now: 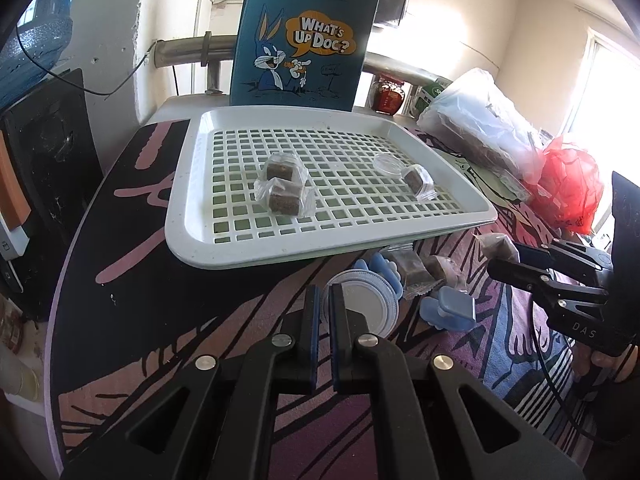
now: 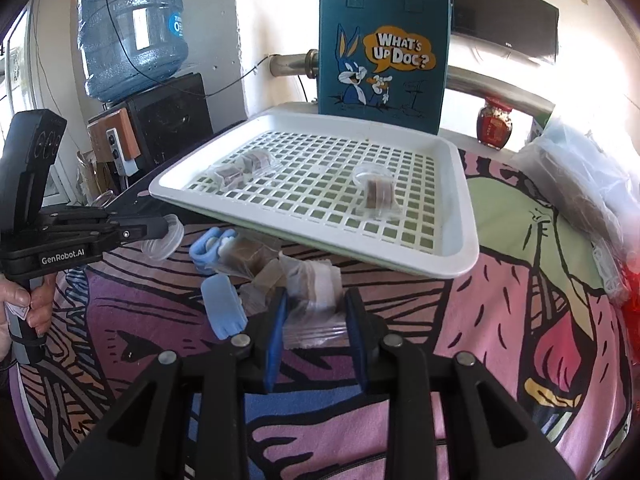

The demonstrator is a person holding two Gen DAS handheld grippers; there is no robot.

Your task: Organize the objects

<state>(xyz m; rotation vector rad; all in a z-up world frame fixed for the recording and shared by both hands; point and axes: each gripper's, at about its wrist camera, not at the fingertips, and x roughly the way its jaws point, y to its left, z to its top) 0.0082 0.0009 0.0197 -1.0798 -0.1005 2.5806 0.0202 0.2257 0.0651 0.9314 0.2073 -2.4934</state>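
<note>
A white perforated tray [image 1: 224, 240] [image 2: 452, 256] sits on the patterned table and holds three wrapped brown cubes [image 1: 282, 198] [image 2: 378, 194] and a small clear lid [image 1: 387, 162]. My left gripper [image 1: 325, 300] is shut on the rim of a clear round lid [image 1: 370, 302], held just above the table in front of the tray; in the right wrist view it shows at the left [image 2: 170, 232]. My right gripper [image 2: 314, 308] is shut on a wrapped brown cube [image 2: 314, 300]; the left wrist view shows that cube [image 1: 494, 244] lifted above the table.
More wrapped cubes [image 2: 248, 258] [image 1: 416, 272] and blue clips [image 2: 222, 310] [image 1: 452, 310] lie in front of the tray. A blue Bugs Bunny bag [image 1: 304, 36] stands behind it. Plastic bags [image 1: 484, 128] and a red bag [image 1: 568, 184] sit at the right.
</note>
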